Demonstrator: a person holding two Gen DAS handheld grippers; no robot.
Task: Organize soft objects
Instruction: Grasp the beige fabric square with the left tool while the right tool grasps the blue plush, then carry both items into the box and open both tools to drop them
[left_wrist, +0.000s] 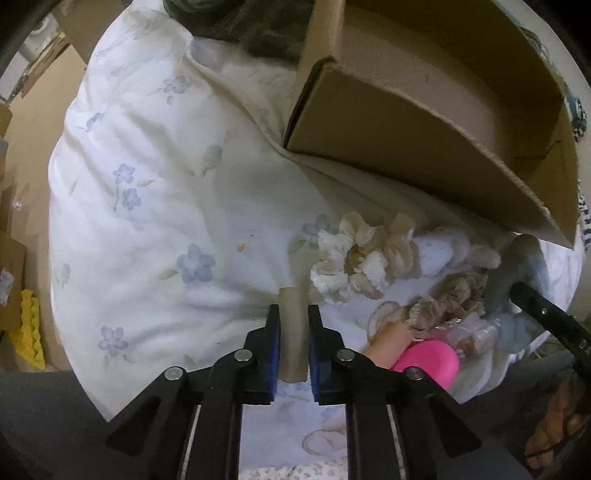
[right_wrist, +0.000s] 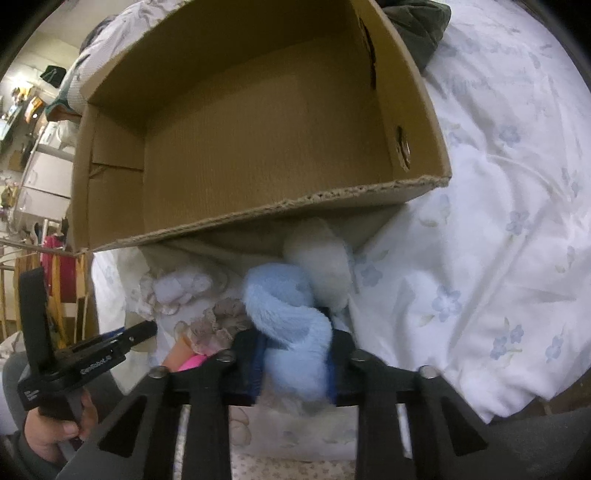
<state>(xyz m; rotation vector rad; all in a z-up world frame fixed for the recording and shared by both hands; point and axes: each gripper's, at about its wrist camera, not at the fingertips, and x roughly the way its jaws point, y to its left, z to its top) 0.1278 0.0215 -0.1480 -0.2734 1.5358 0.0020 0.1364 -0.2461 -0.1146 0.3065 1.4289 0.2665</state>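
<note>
My left gripper (left_wrist: 293, 310) is shut on a beige fabric strip (left_wrist: 293, 354) that lies on the white floral duvet (left_wrist: 166, 221). To its right lies a heap of small soft things: a cream ruffled scrunchie (left_wrist: 362, 258), a taupe lace scrunchie (left_wrist: 443, 299) and a pink round piece (left_wrist: 428, 358). My right gripper (right_wrist: 295, 343) is shut on a light blue fuzzy plush (right_wrist: 291, 321), with a pale grey fuzzy piece (right_wrist: 325, 266) just behind it. An open cardboard box (right_wrist: 258, 129) with nothing inside stands directly beyond the heap. The left gripper (right_wrist: 140, 332) shows at lower left, held by a hand (right_wrist: 55, 424).
The box (left_wrist: 424, 110) overhangs the heap at upper right. A dark green garment (left_wrist: 258, 29) lies behind it. Off the bed's left edge are cardboard boxes and a yellow crochet piece (left_wrist: 27, 328). A wooden rack with clothes (right_wrist: 59, 266) stands past the bed.
</note>
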